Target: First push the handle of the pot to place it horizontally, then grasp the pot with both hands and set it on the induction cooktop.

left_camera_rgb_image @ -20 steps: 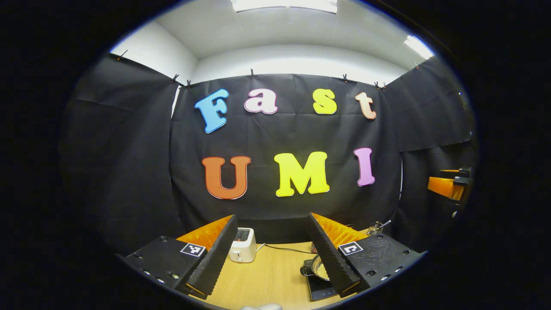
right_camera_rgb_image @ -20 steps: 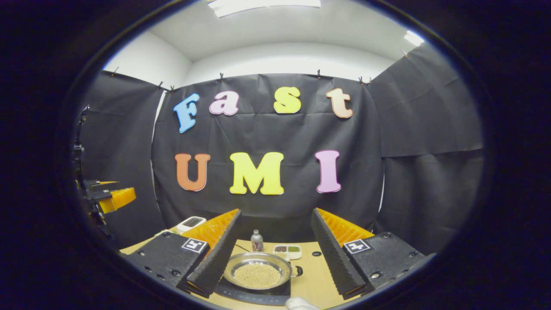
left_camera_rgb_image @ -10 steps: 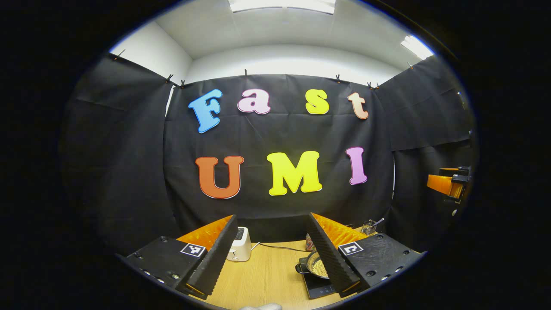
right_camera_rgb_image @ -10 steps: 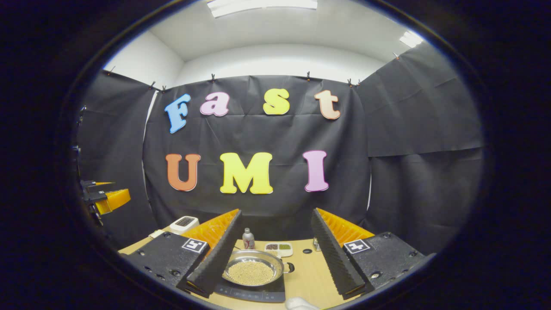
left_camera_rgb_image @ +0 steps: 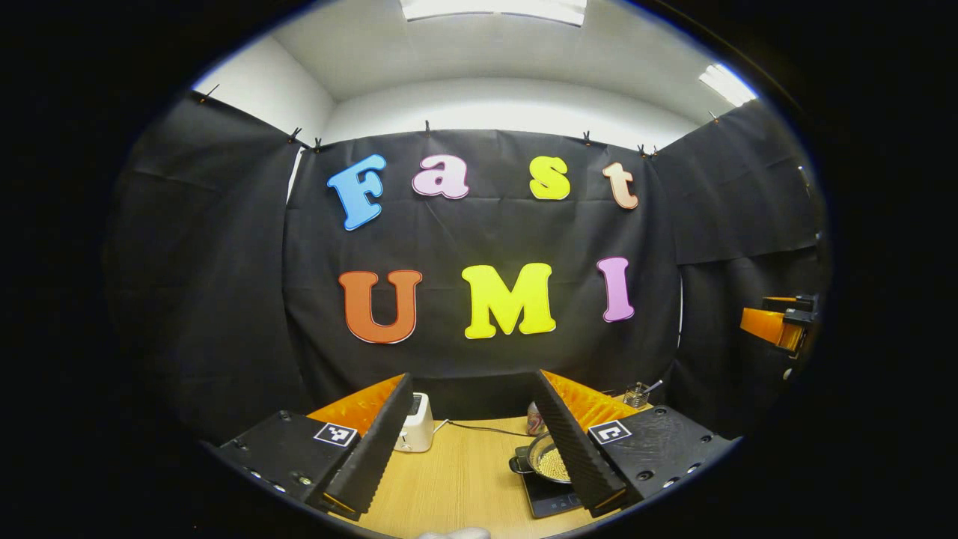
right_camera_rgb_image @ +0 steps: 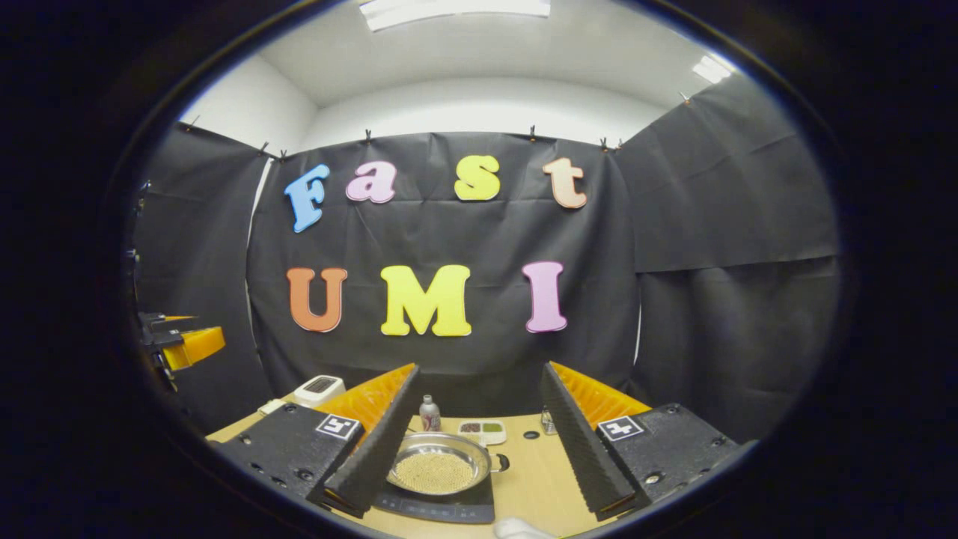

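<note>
Both our grippers, left gripper (left_camera_rgb_image: 465, 442) and right gripper (right_camera_rgb_image: 479, 442), hang wide apart and empty above the pot (right_camera_rgb_image: 438, 470) resting on the induction cooktop (right_camera_rgb_image: 441, 507)

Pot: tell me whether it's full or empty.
Not empty. The pot sits on the cooktop with a layer of small yellowish grains covering its bottom, well below the rim; the left gripper view shows the same grains.
</note>
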The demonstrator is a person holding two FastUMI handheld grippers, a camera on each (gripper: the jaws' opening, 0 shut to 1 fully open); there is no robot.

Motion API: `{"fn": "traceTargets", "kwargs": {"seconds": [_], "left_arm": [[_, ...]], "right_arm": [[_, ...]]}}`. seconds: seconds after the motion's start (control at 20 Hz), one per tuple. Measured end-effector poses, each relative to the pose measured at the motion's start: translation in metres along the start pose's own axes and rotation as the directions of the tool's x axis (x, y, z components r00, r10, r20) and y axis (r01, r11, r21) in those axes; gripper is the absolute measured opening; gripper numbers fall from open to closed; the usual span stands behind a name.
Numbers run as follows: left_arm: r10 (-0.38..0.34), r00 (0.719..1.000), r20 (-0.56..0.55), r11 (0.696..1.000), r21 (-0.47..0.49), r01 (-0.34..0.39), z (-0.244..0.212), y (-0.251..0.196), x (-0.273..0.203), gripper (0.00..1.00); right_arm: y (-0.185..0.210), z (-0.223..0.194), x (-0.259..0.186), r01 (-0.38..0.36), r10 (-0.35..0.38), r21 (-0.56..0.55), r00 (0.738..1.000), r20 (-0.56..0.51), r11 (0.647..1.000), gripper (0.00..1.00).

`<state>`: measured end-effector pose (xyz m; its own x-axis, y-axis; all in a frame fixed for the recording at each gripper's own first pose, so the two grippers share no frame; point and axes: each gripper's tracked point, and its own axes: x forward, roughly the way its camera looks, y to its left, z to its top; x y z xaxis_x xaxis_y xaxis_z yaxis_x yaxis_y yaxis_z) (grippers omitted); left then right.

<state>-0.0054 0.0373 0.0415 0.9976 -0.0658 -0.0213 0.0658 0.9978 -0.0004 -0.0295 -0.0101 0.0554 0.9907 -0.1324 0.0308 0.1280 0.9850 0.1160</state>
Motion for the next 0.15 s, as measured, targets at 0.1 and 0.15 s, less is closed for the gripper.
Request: {"fn": "traceTargets", "kwargs": {"seconds": [0.1,0.15], "left_arm": [[-0.008,1.0,0.005,1.0,0.005,0.008,0.0031,-0.0028,0.0002,0.96],[-0.011,1.0,0.006,1.0,0.006,0.011,0.0039,-0.0032,0.0006,0.89]], "right_arm": [[0.0005,-0.0005,0.0001,0.0,0.0,-0.003,1.0,-0.001,1.0,1.0],[0.0024,-0.0002,-0.0008,-0.003,0.003,-0.002,1.0,-0.002,1.0,1.0]]}}
